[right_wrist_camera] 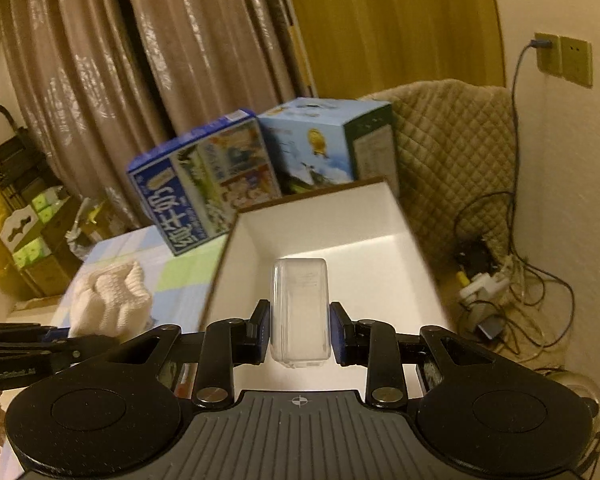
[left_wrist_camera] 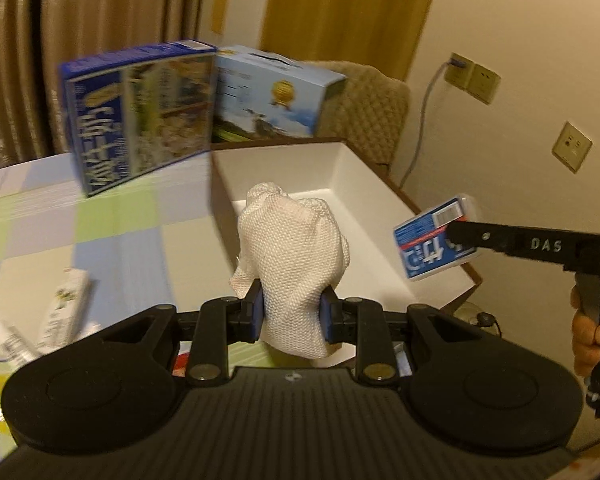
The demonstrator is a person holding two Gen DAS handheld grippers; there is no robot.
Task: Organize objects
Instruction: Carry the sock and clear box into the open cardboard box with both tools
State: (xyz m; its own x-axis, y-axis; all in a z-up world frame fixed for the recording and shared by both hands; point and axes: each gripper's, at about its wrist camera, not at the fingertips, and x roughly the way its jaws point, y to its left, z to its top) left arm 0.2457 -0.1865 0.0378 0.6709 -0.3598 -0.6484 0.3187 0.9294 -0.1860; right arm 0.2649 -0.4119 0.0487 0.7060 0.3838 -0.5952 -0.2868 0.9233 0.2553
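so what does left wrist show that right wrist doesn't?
Only left wrist: the small case's blue label and tubes on the table. Only right wrist: the cable tangle on the floor and a rack at left. Both: white box, cloth in the left gripper, milk cartons, chair.

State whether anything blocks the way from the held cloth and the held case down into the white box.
Nothing visible does: the cloth and case hang over the open, bare box.

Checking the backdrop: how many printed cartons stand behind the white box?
2: a dark blue carton at the left, a light blue carton beside it, behind the white box. Others may be hidden.
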